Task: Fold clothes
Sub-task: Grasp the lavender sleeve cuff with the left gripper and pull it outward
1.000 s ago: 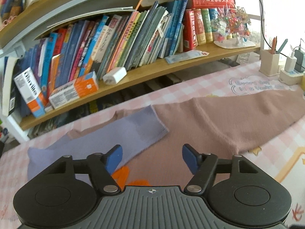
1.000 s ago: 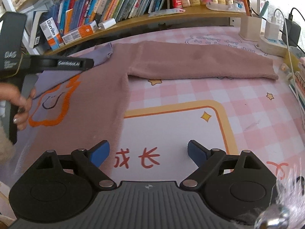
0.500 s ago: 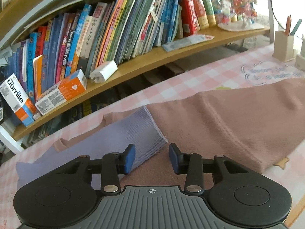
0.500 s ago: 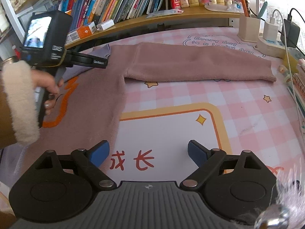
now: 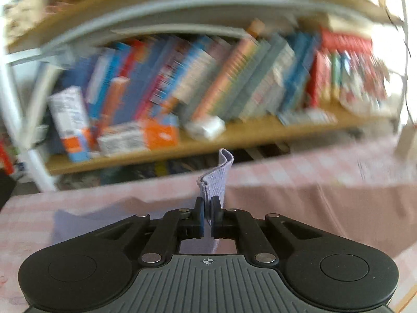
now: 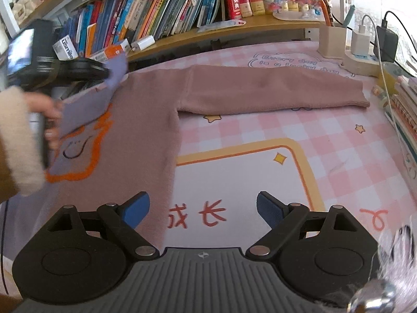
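While the sweater point(image 6: 146, 120) lies flat on the checked mat point(image 6: 260, 140), its lilac cuff point(image 5: 216, 177) stands up between the fingers of the left gripper point(image 5: 207, 217), which are pressed together on the ribbed edge; the cuff curls over at its top, and the left wrist view behind it is blurred. From the right wrist view the lilac sleeve point(image 6: 86, 109) rises off the sweater's body toward that gripper, which a hand point(image 6: 48, 114) in a fleecy cuff holds at the left edge; the sleeve partly covers an orange outline print point(image 6: 96, 143) on the sweater's front. Its other sleeve point(image 6: 273, 94), dusty pink like the body, stretches flat to the right across the mat, its end near a stack of notebooks point(image 6: 406, 112). The right gripper point(image 6: 203, 208) hovers low over the mat with its blue pads spread wide, holding nothing; its left pad point(image 6: 136, 208) sits over the sweater's lower edge, its right one over bare mat. Beyond the sweater a shelf point(image 6: 234, 28) carries leaning books point(image 6: 161, 5); a pen holder point(image 6: 332, 39) and chargers point(image 6: 375, 41) stand at the mat's far right corner.
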`<state>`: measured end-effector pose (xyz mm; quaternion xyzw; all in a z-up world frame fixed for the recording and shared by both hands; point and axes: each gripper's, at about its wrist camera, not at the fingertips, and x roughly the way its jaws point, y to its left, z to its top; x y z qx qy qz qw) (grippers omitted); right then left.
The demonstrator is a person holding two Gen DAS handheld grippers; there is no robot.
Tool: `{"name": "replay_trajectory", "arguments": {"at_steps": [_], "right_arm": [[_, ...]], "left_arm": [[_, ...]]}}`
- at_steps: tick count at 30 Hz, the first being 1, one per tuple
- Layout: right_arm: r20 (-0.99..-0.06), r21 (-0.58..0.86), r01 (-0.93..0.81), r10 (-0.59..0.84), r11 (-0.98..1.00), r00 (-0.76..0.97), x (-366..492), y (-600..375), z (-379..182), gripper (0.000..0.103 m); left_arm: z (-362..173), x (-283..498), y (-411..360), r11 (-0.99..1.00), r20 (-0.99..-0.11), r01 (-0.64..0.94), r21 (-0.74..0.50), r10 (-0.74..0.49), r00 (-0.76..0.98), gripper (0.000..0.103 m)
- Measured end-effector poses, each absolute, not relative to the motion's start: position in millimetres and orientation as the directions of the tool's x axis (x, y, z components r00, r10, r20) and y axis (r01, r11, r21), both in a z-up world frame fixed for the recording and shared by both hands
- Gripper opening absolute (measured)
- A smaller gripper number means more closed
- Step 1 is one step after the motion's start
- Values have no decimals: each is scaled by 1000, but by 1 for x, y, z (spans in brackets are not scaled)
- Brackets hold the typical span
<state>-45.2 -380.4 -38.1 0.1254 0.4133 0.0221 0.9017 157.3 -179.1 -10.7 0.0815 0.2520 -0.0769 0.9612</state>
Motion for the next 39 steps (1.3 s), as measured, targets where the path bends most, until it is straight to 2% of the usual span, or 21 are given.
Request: {"name": "replay_trajectory", "arguments": {"at_steps": [5, 10, 16, 20, 25, 30, 32, 37, 39], "right_arm": [[-729, 260, 65, 152, 963, 667, -42, -359, -33, 89], [-723, 274, 61, 164, 960, 671, -39, -336, -30, 89], [-736, 263, 18, 189, 965, 650, -35, -292, -30, 89], [-739, 250, -4, 193, 968, 646, -33, -264, -29, 89], [-744, 236, -14, 190, 972, 640, -32, -237, -28, 89], [-750, 215, 5, 162, 977, 641, -36, -222, -27, 89], [-753, 206, 21, 145, 978, 642, -38, -219, -25, 89], [-760, 178, 79, 86, 981, 644, -49, -222, -24, 89], [-764, 156, 111, 49, 982, 644, -55, -226, -25, 89]], "left_arm": [[23, 139, -95, 995, -413, 43, 86, -4, 911, 4], [47, 118, 4, 986, -373, -128, 106, 158, 914, 4], [50, 98, 111, 937, -381, -303, 174, 347, 857, 4], [41, 92, 161, 909, -397, -364, 200, 415, 819, 4], [25, 94, 193, 910, -444, -359, 209, 415, 794, 4], [2, 102, 208, 926, -574, -319, 202, 376, 728, 21], [-3, 91, 211, 929, -586, -319, 186, 366, 723, 26], [-10, 53, 197, 971, -638, -227, 76, 222, 737, 27], [-14, 34, 180, 993, -677, -113, 33, 105, 728, 27]]}}
